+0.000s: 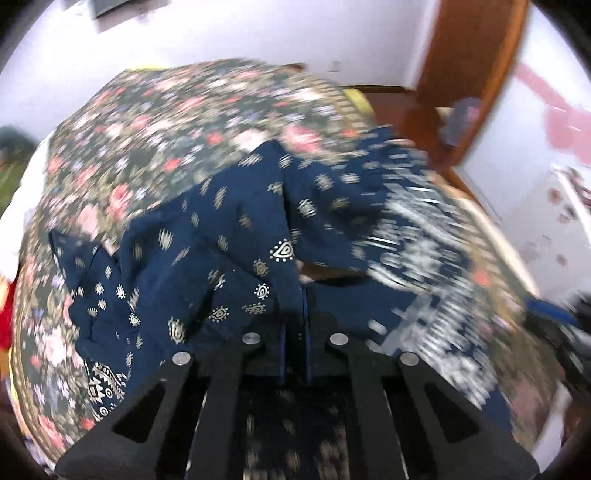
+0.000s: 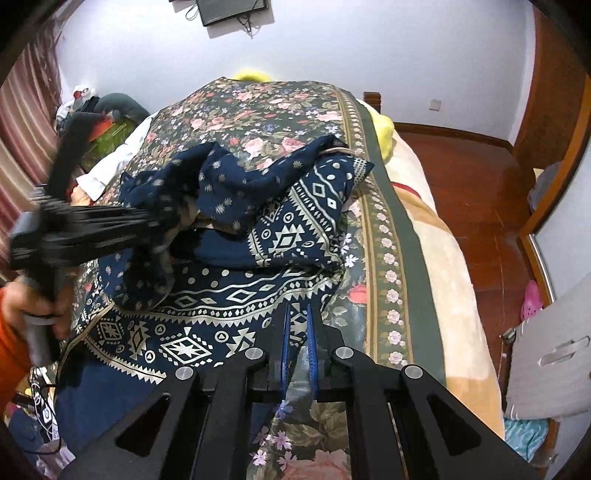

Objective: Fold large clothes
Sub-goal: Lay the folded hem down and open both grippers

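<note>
Right gripper (image 2: 297, 325) fingers are sitting nearly together, seemingly empty, over the bedspread (image 2: 402, 236), while the left gripper (image 1: 293, 295) is clamping the navy garment (image 2: 288, 229) heaped mid-bed, whose loose folds are risking bunching or slipping during lifting.

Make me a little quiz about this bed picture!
1. True or false: the navy garment lies on a floral bedspread.
2. What hangs on the wall? A) a dark screen B) a clock C) a mirror
3. Fill in: the blurred hand-held gripper in the right wrist view is the ____ one.
Key: 1 true; 2 A; 3 left.
</note>
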The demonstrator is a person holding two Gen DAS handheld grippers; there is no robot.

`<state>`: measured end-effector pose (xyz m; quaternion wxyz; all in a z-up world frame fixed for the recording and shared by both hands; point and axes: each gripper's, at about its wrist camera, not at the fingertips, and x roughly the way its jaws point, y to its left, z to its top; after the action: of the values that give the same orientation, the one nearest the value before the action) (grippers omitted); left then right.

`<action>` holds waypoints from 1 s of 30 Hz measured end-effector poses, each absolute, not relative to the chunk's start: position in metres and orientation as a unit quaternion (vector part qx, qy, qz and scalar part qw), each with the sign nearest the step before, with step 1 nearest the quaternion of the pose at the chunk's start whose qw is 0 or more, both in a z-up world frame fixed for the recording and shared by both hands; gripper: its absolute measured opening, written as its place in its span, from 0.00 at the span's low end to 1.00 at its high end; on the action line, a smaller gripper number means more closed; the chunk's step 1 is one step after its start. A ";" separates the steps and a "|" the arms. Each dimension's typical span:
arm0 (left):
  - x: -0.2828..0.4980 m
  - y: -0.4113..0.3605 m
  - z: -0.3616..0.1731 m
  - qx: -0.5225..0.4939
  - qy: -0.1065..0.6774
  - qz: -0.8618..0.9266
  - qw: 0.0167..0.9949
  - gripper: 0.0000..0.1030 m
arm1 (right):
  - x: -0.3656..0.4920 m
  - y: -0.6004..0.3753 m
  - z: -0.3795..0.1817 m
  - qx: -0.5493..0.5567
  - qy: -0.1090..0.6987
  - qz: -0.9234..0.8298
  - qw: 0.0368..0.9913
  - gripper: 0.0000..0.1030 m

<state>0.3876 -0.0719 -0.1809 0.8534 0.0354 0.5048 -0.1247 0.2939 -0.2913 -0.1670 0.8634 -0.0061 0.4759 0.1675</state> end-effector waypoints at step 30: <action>0.235 -0.038 -0.134 0.016 0.476 -0.214 0.853 0.65 | 0.243 -0.254 -0.124 -0.063 0.447 0.168 0.877 0.05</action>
<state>0.2350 -0.0380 -0.1342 0.8526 0.0162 0.4764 -0.2142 0.2428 -0.2545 -0.1241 0.8765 -0.0634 0.4466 0.1680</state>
